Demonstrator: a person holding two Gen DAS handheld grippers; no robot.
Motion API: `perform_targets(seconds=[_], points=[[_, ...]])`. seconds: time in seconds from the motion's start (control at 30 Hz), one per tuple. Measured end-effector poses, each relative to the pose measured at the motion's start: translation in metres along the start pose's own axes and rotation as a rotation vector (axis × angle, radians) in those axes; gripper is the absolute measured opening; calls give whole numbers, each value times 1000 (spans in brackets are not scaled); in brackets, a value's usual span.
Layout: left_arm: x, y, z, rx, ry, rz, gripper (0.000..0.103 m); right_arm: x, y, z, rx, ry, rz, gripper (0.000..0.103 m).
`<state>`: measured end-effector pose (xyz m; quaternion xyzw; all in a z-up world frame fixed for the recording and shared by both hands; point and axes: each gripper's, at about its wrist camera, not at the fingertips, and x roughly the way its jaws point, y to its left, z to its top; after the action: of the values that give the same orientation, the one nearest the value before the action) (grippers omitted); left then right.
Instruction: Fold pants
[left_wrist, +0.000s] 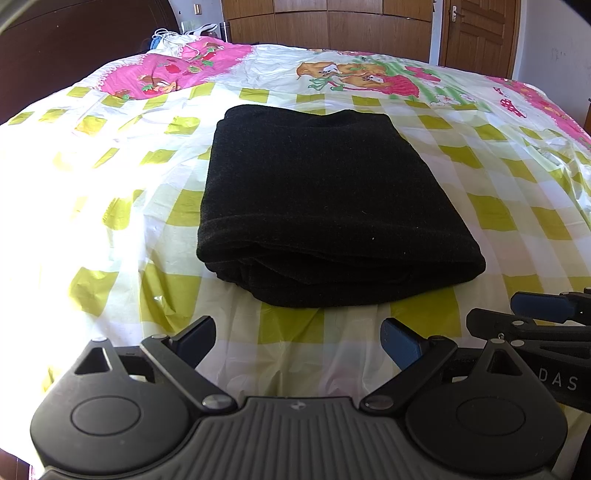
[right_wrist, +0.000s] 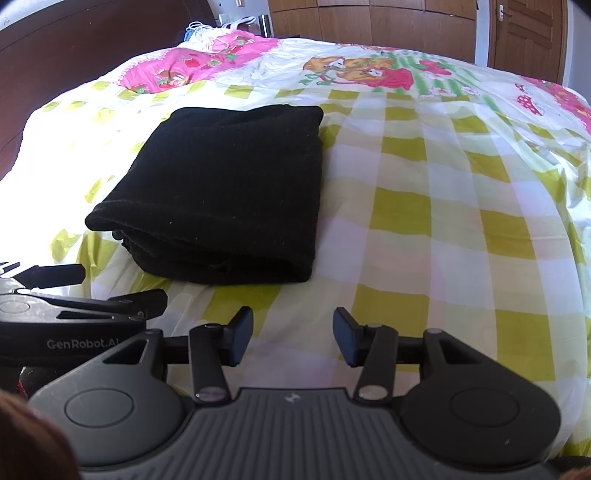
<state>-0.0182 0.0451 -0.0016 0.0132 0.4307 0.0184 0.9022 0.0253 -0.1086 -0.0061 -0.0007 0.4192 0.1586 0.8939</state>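
Observation:
The black pants (left_wrist: 317, 199) lie folded into a thick rectangle on the bed, layered edges facing me. In the right wrist view the same pants (right_wrist: 221, 192) sit to the left of centre. My left gripper (left_wrist: 297, 341) stands open just short of the bundle's near edge, nothing between its blue pads. My right gripper (right_wrist: 293, 338) is open too, over bare sheet to the right of the bundle's near corner. Each gripper shows at the side of the other's view: the right one (left_wrist: 535, 314) and the left one (right_wrist: 85, 291).
The bed carries a green-and-white checked sheet (left_wrist: 491, 214) with a pink cartoon print (left_wrist: 173, 74) toward the far end. A dark headboard (left_wrist: 74, 48) is at the far left. Wooden wardrobe doors (left_wrist: 332, 22) and a door (left_wrist: 476, 33) stand behind the bed.

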Motion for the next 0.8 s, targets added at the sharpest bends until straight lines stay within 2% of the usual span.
perform_targets(seconds=[0.8], points=[[0,0,0,3,3,-5,103,4,0,-1,-2,11,1,50]])
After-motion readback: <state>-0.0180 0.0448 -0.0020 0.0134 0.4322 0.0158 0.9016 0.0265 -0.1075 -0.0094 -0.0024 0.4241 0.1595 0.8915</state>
